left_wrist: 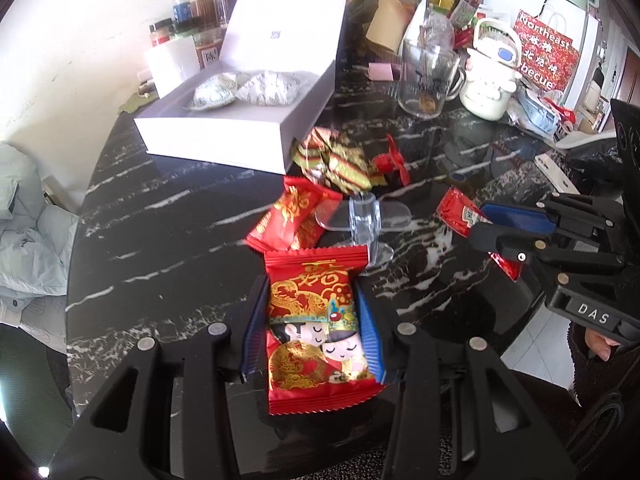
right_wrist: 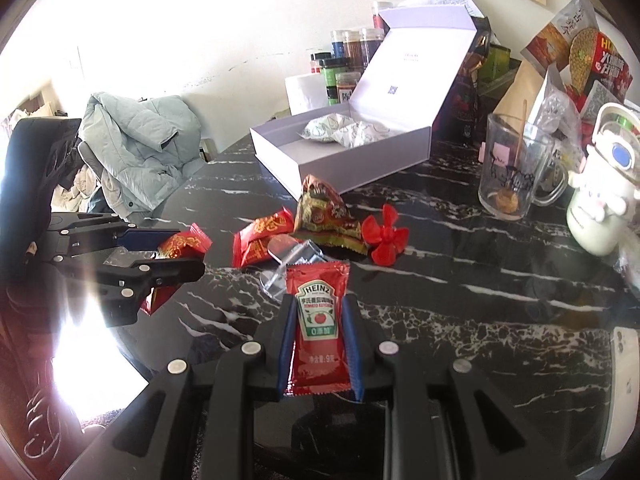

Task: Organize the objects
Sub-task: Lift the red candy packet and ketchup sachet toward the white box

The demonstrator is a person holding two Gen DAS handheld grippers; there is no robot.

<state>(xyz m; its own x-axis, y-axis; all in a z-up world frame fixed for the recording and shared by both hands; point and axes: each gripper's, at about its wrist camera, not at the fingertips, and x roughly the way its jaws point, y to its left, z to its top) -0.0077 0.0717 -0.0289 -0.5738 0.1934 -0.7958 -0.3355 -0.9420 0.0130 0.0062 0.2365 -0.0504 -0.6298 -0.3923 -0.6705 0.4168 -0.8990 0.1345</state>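
My left gripper (left_wrist: 312, 292) is shut on a red candy packet (left_wrist: 316, 328) printed with two cartoon figures, held above the black marble table (left_wrist: 160, 240). The same gripper (right_wrist: 192, 256) shows at the left of the right wrist view, gripping that candy packet (right_wrist: 180, 246). My right gripper (right_wrist: 318, 304) is shut on a red Heinz ketchup sachet (right_wrist: 318, 320); in the left wrist view the right gripper (left_wrist: 480, 228) holds this ketchup sachet (left_wrist: 460, 212) at the right. An open white box (left_wrist: 240, 128) stands behind, with two pale patterned pouches (left_wrist: 248, 88) inside.
On the table lie another red candy packet (left_wrist: 292, 216), a clear plastic piece (left_wrist: 364, 224), a gold-green wrapper pile (left_wrist: 336, 160) and a red plastic fan (left_wrist: 394, 160). A glass mug (left_wrist: 428, 76), a white cartoon bottle (left_wrist: 488, 80), spice jars (left_wrist: 192, 20) and snack bags crowd the back.
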